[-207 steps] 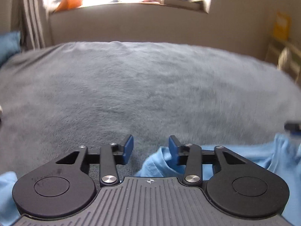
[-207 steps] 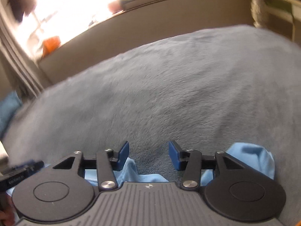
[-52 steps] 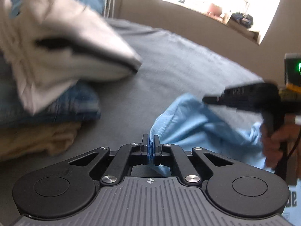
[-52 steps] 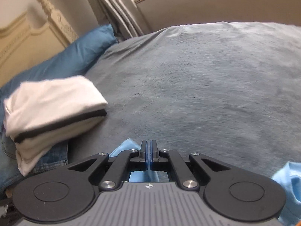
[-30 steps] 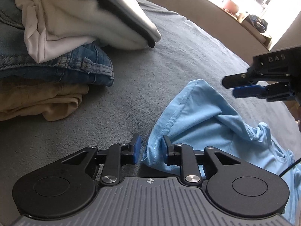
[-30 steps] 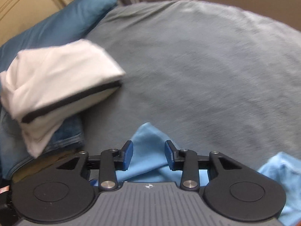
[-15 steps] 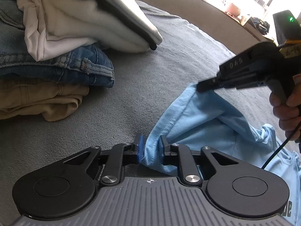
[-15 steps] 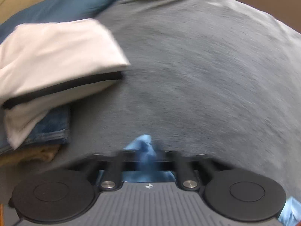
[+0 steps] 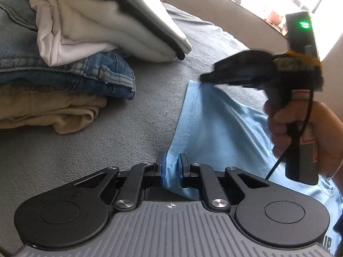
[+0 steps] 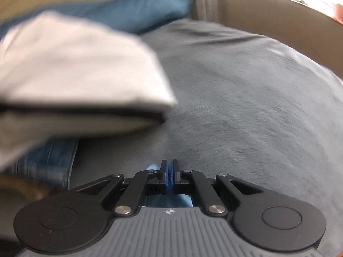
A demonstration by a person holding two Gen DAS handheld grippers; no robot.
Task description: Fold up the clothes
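A light blue shirt (image 9: 216, 126) lies on the grey bed cover (image 9: 150, 111). My left gripper (image 9: 171, 167) is closed on the near end of the shirt's hemmed edge. My right gripper (image 9: 203, 78) shows in the left wrist view, gripping the far corner of the same edge and holding it off the bed. In the right wrist view my right gripper (image 10: 169, 176) is shut, with a strip of the blue shirt (image 10: 152, 167) showing beside and under the fingers. The edge runs taut between the two grippers.
A stack of folded clothes sits at the left: a white garment (image 9: 103, 21) on blue jeans (image 9: 70, 72) on a tan garment (image 9: 49, 109). The white garment (image 10: 75, 70) shows blurred in the right wrist view. A blue pillow (image 10: 137, 8) lies behind.
My right gripper has shut on the shirt's far corner and lifted it. My left gripper has closed further on the near edge. The edge is now stretched between them.
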